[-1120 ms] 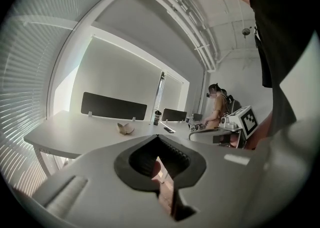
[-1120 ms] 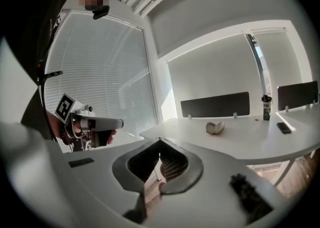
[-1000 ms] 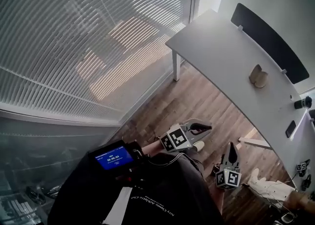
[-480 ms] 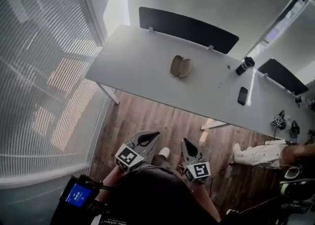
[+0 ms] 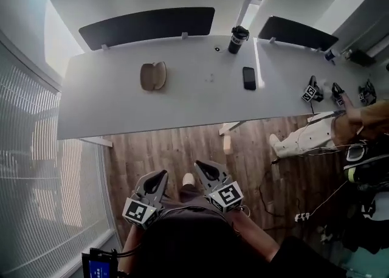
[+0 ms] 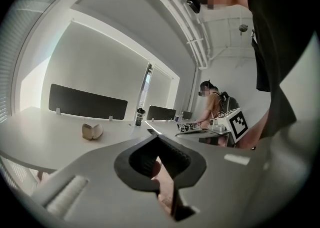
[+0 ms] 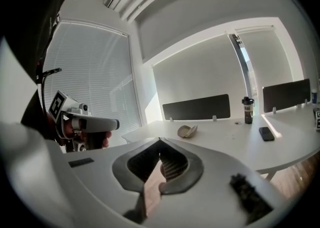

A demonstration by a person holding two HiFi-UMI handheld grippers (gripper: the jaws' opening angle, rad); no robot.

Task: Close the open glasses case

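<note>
The tan glasses case [image 5: 152,76] lies open like a clamshell on the left half of the long white table [image 5: 194,103]. It also shows small and far off in the left gripper view as the case [image 6: 92,130] and in the right gripper view as the case [image 7: 187,131]. Both grippers are held low near the person's body, well short of the table edge. The left gripper [image 5: 161,175] is shut with nothing in it, its tips meeting [image 6: 157,137]. The right gripper [image 5: 199,165] is likewise shut and empty [image 7: 160,139].
A dark bottle [image 5: 237,39] and a black phone [image 5: 249,78] sit on the table right of the case. Black divider screens [image 5: 149,25] line the far edge. Another person [image 5: 358,126] sits at the right end beside spare marker grippers [image 5: 312,93]. Blinds cover the window at left.
The head view has swung so the table now lies straight ahead across the top. Both grippers have drawn close together at the bottom centre, still shut.
</note>
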